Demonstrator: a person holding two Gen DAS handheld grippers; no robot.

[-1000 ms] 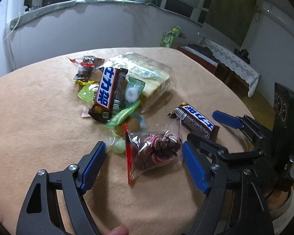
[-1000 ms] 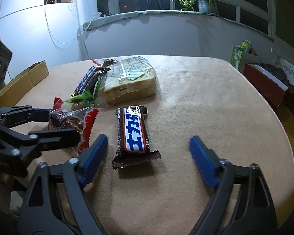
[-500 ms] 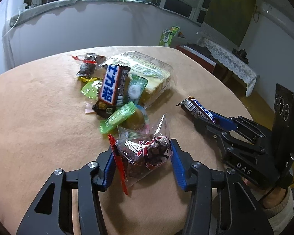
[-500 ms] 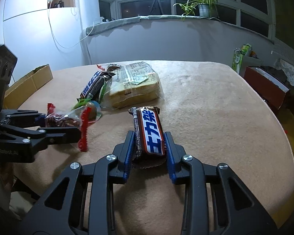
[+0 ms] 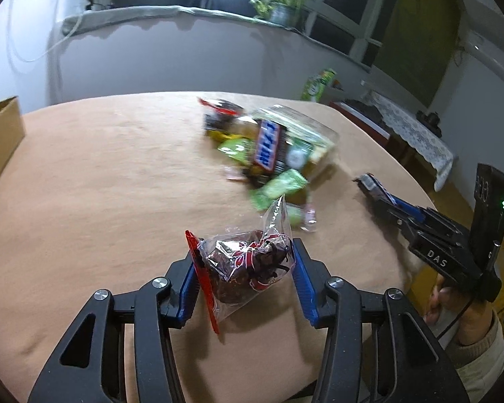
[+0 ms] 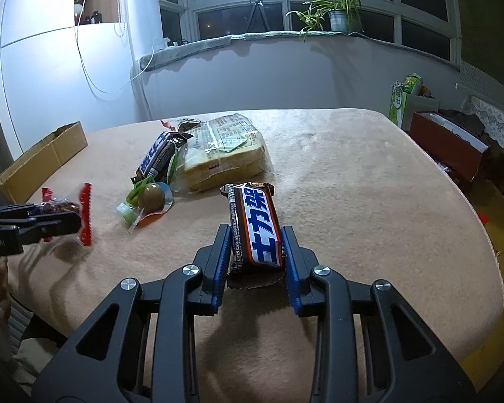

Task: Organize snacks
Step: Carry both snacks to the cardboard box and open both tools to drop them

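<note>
left gripper [image 5: 243, 277] clamped date bag [image 5: 248, 268] | right gripper [image 6: 255, 262] clamped chocolate bar [image 6: 257, 225] | advice: lift level toward box [image 6: 40, 164], 10 o'clock

Snack pile [image 6: 198, 154] blocks centre; right tabletop [image 6: 369, 184] free.

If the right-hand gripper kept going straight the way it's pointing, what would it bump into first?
Probably the clear bag of sliced bread. The right gripper is clamped on a chocolate bar whose far end points at it, with bare tablecloth between; depth is hard to judge.
</note>
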